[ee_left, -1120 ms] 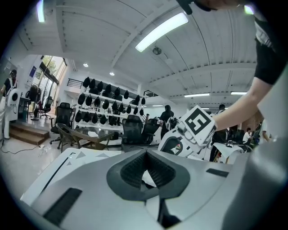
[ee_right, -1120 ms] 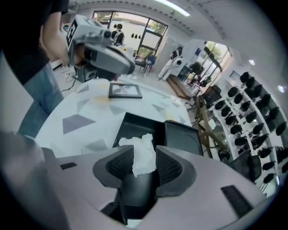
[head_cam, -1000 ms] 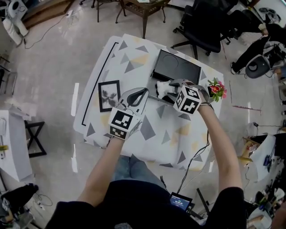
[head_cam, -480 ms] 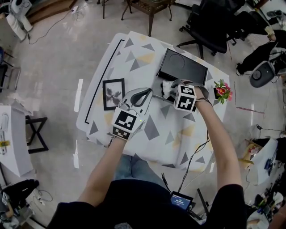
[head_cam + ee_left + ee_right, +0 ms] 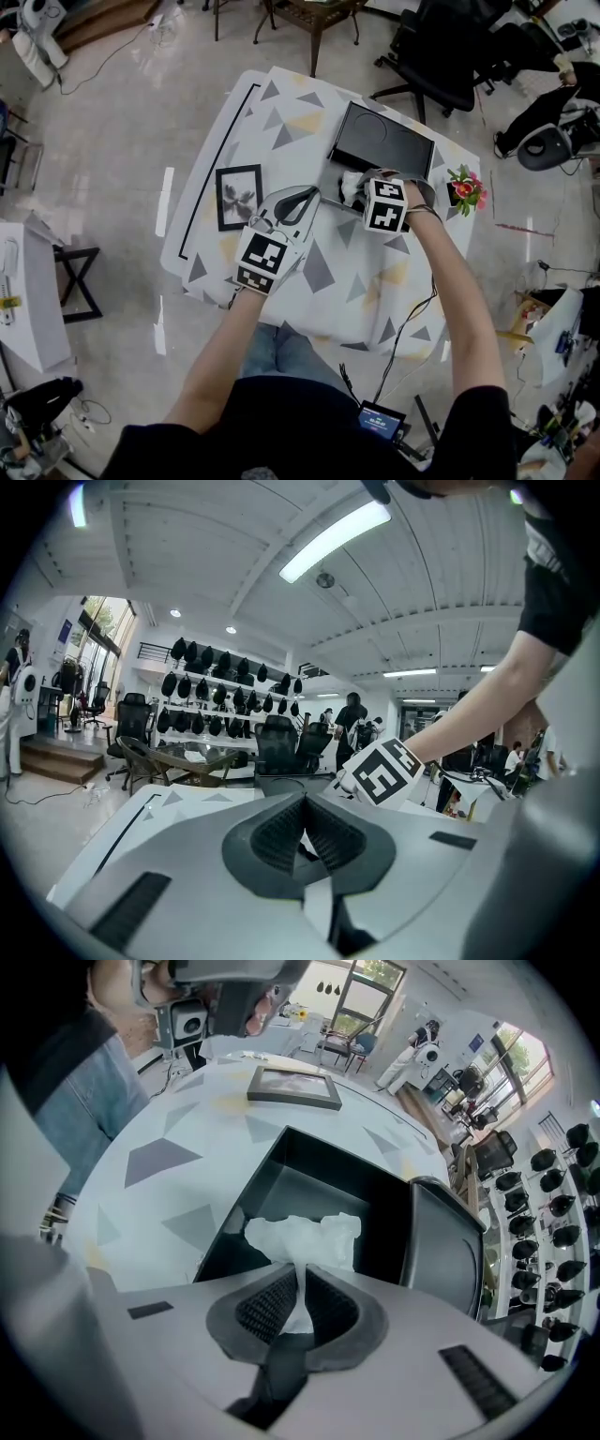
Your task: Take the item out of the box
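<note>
An open black box (image 5: 314, 1185) lies on the patterned table (image 5: 328, 272), its lid (image 5: 455, 1251) folded back beside it. A crumpled white item (image 5: 305, 1232) rises from the box's near wall. My right gripper (image 5: 300, 1283) reaches over that wall and its jaws are closing, with the pads pinching the item's lower end. From the head view, the right gripper (image 5: 367, 183) covers most of the white item (image 5: 351, 184) at the box's front edge. My left gripper (image 5: 307, 195) rests left of the box, shut with nothing in it, also seen as the left gripper (image 5: 302, 808) pointing past the right hand's marker cube (image 5: 386, 772).
A framed picture (image 5: 233, 198) lies flat on the table's left part. A small pot of flowers (image 5: 464, 187) stands at the right edge. A black office chair (image 5: 441, 56) is behind the table. The lid (image 5: 384, 141) takes up the far side.
The right gripper has stayed at the box's front edge over the white item, shifting only slightly. The left gripper has not visibly moved.
</note>
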Demonstrator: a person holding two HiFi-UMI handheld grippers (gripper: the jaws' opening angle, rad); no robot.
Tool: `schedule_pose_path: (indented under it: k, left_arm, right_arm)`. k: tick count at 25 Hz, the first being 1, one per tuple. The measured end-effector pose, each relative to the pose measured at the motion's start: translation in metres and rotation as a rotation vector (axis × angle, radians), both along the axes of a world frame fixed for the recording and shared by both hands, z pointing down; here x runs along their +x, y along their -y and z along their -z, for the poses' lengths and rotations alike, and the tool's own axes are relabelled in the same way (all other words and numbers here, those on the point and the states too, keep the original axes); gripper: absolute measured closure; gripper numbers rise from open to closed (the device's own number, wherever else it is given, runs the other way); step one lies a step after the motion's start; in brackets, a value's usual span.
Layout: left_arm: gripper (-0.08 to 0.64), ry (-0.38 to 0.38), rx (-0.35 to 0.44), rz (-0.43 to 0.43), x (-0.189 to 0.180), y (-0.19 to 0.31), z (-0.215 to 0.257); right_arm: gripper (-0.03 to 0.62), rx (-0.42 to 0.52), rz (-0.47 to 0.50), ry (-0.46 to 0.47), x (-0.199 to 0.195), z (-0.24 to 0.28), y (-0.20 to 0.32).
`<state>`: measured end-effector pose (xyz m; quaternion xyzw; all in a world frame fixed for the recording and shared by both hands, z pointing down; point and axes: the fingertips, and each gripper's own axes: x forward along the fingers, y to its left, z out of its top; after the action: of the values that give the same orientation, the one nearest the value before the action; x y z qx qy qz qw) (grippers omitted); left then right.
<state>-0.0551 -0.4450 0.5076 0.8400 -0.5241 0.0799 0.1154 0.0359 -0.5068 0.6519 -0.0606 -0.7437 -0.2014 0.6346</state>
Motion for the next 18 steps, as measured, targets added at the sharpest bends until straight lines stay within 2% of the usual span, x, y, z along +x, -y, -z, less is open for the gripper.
schedule_pose_path:
  k: [6, 12, 15, 18]
  left_arm:
    - [0.540, 0.002, 0.000, 0.003, -0.002, -0.003, 0.001]
    - [0.540, 0.002, 0.011, 0.001, -0.001, -0.005, 0.007]
    - [0.540, 0.002, 0.020, -0.007, 0.004, -0.005, 0.011]
    - [0.540, 0.002, 0.030, -0.017, 0.009, -0.005, 0.017]
  right_arm:
    - [0.577, 0.040, -0.024, 0.007, 0.006, 0.001, 0.004]
    - [0.578, 0.052, -0.080, 0.074, 0.008, 0.022, 0.002]
    - [0.578, 0.063, -0.121, 0.136, 0.012, 0.042, -0.001]
    - [0.578, 0.068, -0.211, 0.260, 0.015, 0.071, -0.004]
